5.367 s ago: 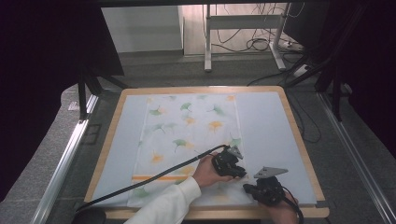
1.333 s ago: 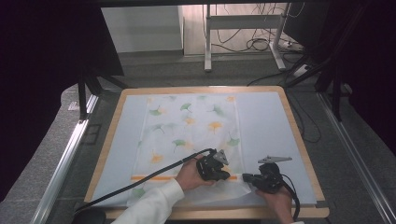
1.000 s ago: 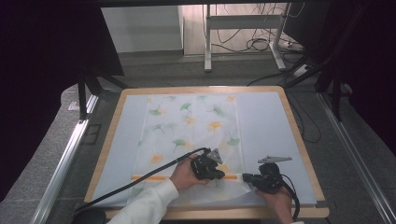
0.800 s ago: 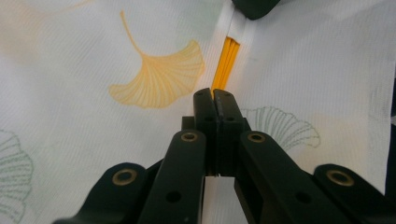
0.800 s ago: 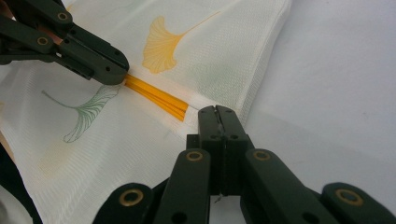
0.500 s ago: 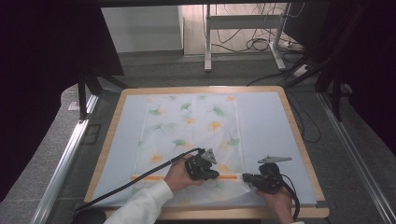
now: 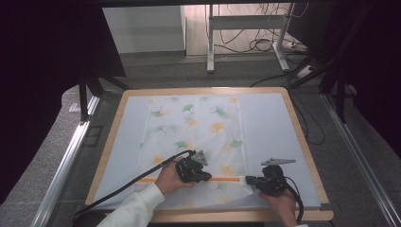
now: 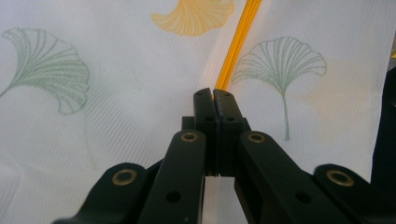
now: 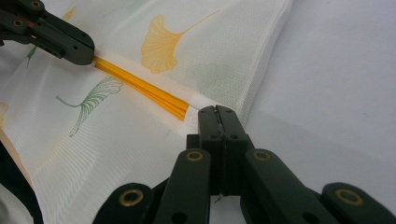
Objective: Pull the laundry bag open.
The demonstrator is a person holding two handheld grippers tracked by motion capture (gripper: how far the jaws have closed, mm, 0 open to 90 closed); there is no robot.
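Two grippers: both low on the near part of the table, each in one of the person's hands.
Cloth (image 7: pixel 196 127): white fabric printed with green and yellow ginkgo leaves, spread flat down the middle of the table (image 7: pixel 269 118), long side running away from the person.
Orange stripe (image 7: pixel 222 179): a thin band crossing the cloth near its close end, running between the two grippers.
Left gripper (image 7: pixel 203 176): lies on the cloth just left of centre, pointing to the right along the stripe.
Left jaws: pressed together in the left gripper view, tips on the stripe (image 8: pixel 236 46); whether fabric is pinched between them cannot be told.
Right gripper (image 7: pixel 249 180): sits at the cloth's right-hand edge, near the table's front rim, pointing left toward the other gripper.
Right jaws: closed tight in the right gripper view, tips (image 9: pixel 217 114) meeting the cloth's edge just where the stripe (image 9: pixel 140 88) ends; a grip on the fabric cannot be confirmed.
Spacing: the grippers are apart, with a stretch of stripe between their tips.
Sleeve (image 7: pixel 135 208): white, on the left forearm coming in from the bottom.
Cable (image 7: pixel 123 187): black, trailing from the left gripper toward the near left corner.
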